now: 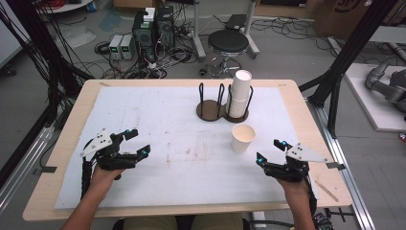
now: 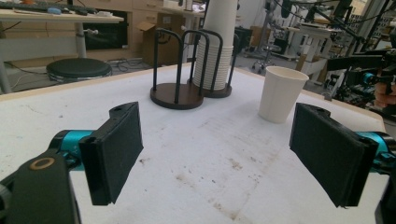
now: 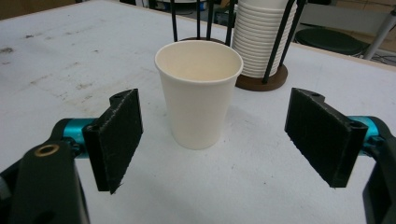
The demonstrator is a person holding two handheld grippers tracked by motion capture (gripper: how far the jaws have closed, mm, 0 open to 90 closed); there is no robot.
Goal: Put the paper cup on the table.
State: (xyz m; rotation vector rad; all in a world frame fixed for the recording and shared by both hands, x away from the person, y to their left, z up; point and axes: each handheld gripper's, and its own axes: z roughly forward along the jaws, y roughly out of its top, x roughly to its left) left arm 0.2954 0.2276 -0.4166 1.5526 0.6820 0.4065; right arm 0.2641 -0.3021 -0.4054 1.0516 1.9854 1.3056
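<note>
A single white paper cup [image 1: 242, 138] stands upright on the white mat, just in front of the cup holder. In the right gripper view the cup [image 3: 198, 93] is straight ahead, a short way beyond the wide-apart jaws. My right gripper [image 1: 271, 151] is open, to the right of and nearer than the cup. My left gripper [image 1: 137, 143] is open at the table's left, far from the cup [image 2: 281, 93]. A stack of white cups [image 1: 240, 94] sits in the right ring of a black wire holder [image 1: 210, 109]; its left ring is empty.
The white mat [image 1: 163, 143] covers a wooden table [image 1: 72, 115]. Beyond the far edge stand a black stool [image 1: 228, 43], electronic boxes and cables on the floor. A black frame post [image 1: 349, 52] rises at the right.
</note>
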